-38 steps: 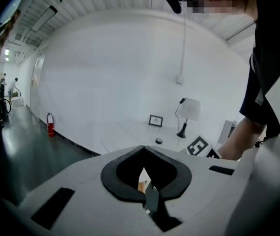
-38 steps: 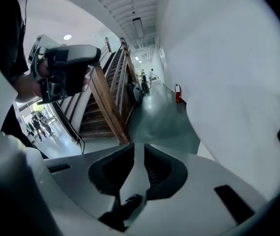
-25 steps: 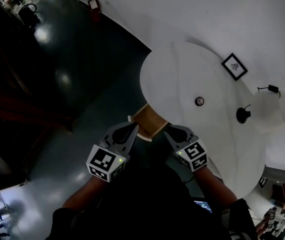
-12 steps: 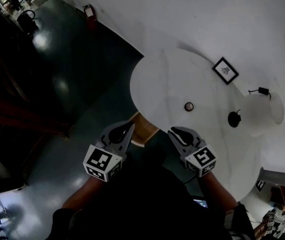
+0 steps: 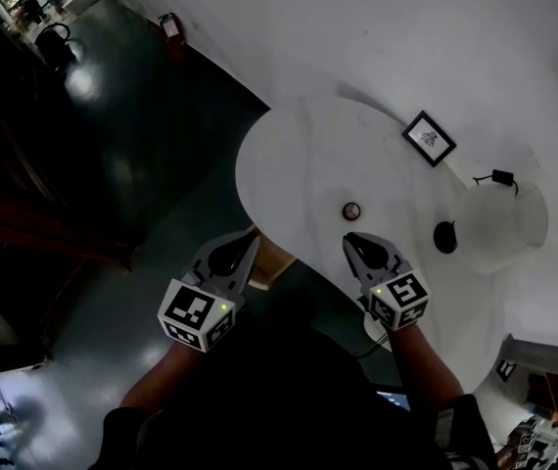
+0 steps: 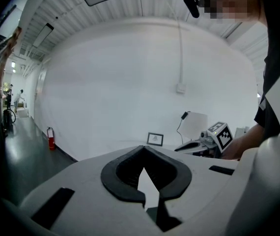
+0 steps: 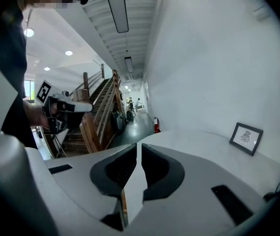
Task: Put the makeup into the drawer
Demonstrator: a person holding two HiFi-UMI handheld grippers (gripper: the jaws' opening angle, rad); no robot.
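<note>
A small round makeup compact (image 5: 352, 210) lies on the white round table (image 5: 299, 155). From under the table's near edge juts a wooden drawer (image 5: 272, 263). My right gripper (image 5: 348, 239) hovers over that edge, just short of the compact. Its jaws have closed a little more, down to a thin slit, with nothing between them (image 7: 139, 146). My left gripper (image 5: 251, 247) hangs beside the drawer's left side, shut and empty (image 6: 141, 149). The left gripper view catches the right gripper (image 6: 195, 145) to its right.
A framed picture (image 5: 429, 137) lies at the table's far side. A black round object (image 5: 444, 236) and a white lampshade (image 5: 502, 225) with a cable sit at the right. Dark floor (image 5: 132, 164) lies to the left, a red extinguisher (image 5: 169, 27) by the wall.
Both grippers have moved. The right one rose from the drawer's right side to over the table edge, near the compact. The left one shifted left, off the drawer front.
</note>
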